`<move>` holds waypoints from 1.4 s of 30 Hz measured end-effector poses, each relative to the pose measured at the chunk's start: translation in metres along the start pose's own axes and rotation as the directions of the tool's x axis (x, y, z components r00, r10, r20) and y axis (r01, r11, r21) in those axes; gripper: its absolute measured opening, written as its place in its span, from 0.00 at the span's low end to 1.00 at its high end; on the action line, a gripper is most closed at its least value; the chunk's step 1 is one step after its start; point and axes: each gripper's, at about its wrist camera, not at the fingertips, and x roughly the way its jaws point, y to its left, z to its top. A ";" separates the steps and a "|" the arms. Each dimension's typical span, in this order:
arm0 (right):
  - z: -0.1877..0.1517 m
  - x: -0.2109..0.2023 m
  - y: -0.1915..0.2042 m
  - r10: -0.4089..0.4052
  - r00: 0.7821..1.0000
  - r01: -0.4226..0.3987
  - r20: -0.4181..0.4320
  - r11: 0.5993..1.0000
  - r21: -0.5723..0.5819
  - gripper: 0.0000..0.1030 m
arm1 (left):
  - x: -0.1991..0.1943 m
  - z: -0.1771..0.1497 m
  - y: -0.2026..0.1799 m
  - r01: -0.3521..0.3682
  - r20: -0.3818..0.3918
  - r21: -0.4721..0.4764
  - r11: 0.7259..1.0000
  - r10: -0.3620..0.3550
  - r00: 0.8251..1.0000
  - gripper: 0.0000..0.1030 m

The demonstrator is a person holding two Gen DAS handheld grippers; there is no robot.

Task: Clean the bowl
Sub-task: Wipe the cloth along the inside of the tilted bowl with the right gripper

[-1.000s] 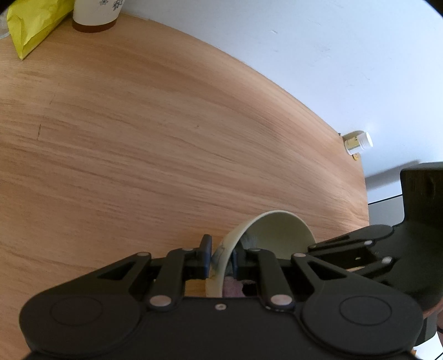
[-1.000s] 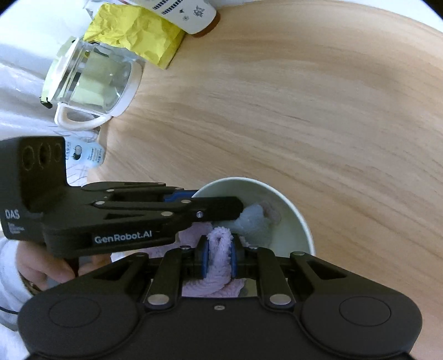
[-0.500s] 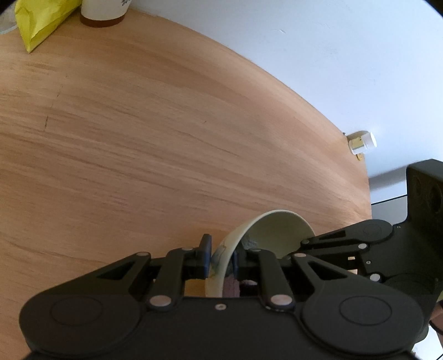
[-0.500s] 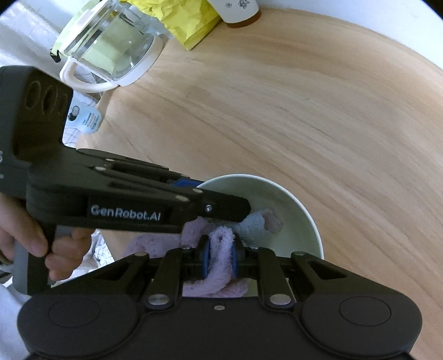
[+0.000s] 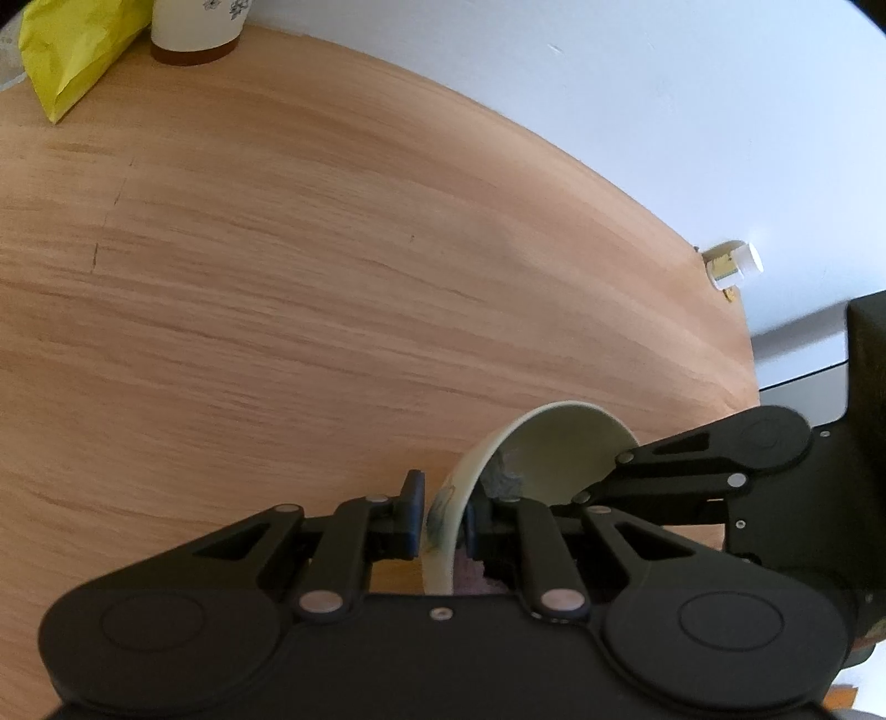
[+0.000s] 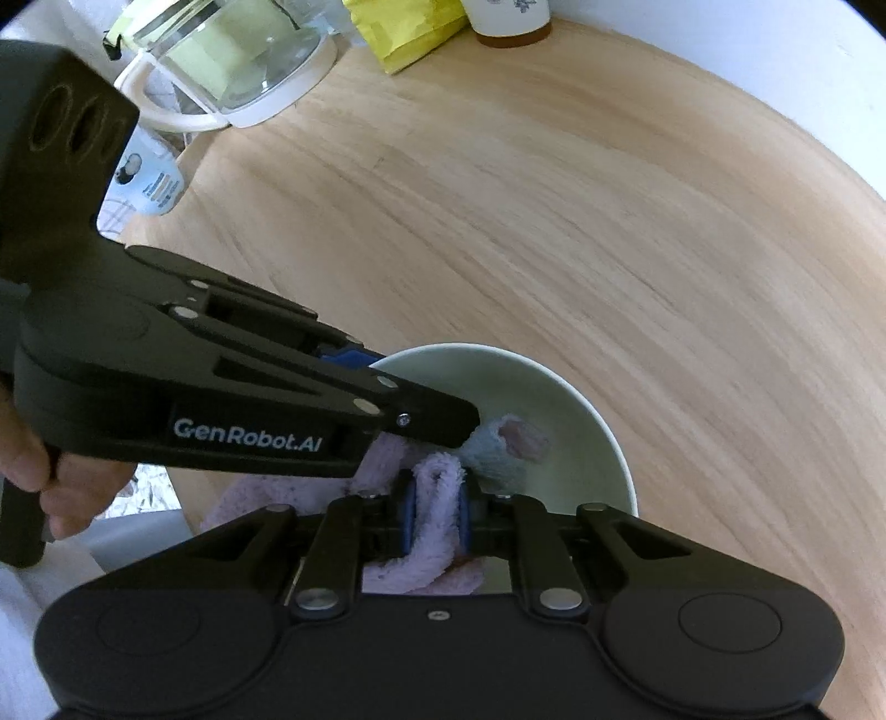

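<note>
Two grippers are working on one bowl at the near edge of the wooden table (image 6: 554,221). Far over on the left, a glass jug (image 6: 232,61) with a white handle is sitting at the table's far corner, next to a yellow bag (image 6: 404,27) and a white cup (image 6: 509,16). A person's hand (image 6: 61,476) is squeezing the handle of the left gripper (image 5: 440,512). Its tongs are pinching the rim of the pale green bowl (image 5: 559,443), one pad outside and one inside, so they are standing very narrow and keeping the bowl tipped up on its side.

Moving right, the right gripper (image 6: 436,512) is squeezing a fluffy purple cloth (image 6: 437,498) tight between its blue pads. The cloth is bunching up, and its pale blue end is lying inside the bowl against the wall.

I think the bowl is hard, smooth and a bit heavy, and it could break if it slips. The rim looks like the best place to hold it, as the left tongs are doing. The cloth looks soft and floppy, so holding it by a thick fold seems right.
</note>
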 end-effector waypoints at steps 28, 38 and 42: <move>-0.002 -0.012 0.017 -0.276 0.960 0.253 -0.055 0.932 -0.260 0.17 | 0.004 0.003 0.002 0.021 -0.012 0.018 1.000 -0.021 1.000 0.09; -0.001 -0.033 -0.052 0.059 0.998 -0.060 0.013 0.964 0.258 0.18 | 0.008 0.005 0.005 0.036 -0.012 -0.045 0.998 -0.036 0.999 0.10; -0.005 -0.036 -0.050 0.135 0.990 -0.139 0.032 0.957 0.254 0.18 | 0.010 0.006 0.000 0.017 -0.010 -0.018 1.000 -0.017 1.000 0.10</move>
